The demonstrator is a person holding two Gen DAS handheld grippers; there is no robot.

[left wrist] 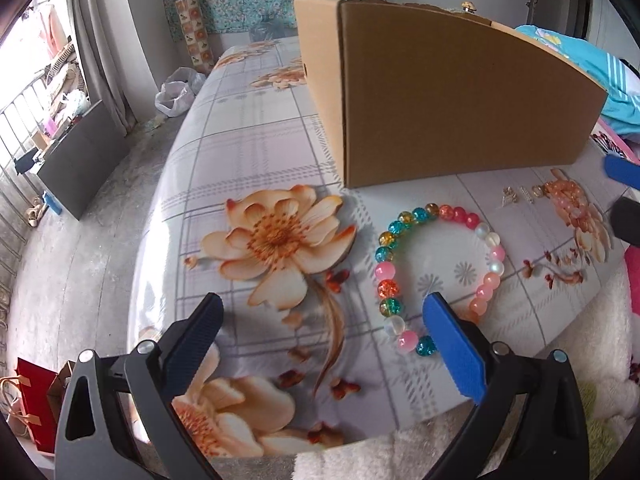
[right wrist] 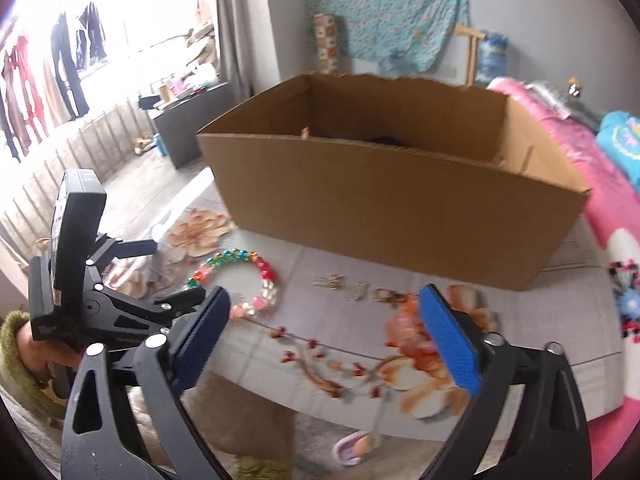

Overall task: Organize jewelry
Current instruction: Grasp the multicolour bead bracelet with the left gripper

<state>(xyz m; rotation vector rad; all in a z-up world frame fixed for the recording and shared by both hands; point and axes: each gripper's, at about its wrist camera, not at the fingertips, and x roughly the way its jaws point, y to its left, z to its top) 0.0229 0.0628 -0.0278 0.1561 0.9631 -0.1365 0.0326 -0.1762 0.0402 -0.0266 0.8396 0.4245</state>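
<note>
A bracelet of coloured beads [left wrist: 438,272] [right wrist: 236,276] lies on the floral cloth [left wrist: 260,152] in front of an open cardboard box [left wrist: 440,100] [right wrist: 400,208]. My left gripper [left wrist: 324,304] [right wrist: 180,268] hovers open just left of the bracelet. Its blue right finger overlaps the ring's near edge, and nothing is between the pads. Several small gold pieces [left wrist: 524,194] [right wrist: 356,290] lie to the right of the bracelet. My right gripper [right wrist: 326,295] [left wrist: 610,186] stands open over the cloth near them and holds nothing.
A pink blanket [right wrist: 560,140] and a white fluffy one [left wrist: 600,340] border the cloth on the right and near sides. A hand in a green sleeve [right wrist: 16,340] holds the left gripper. The floor drops away at the left, with a red bag [left wrist: 32,400] below.
</note>
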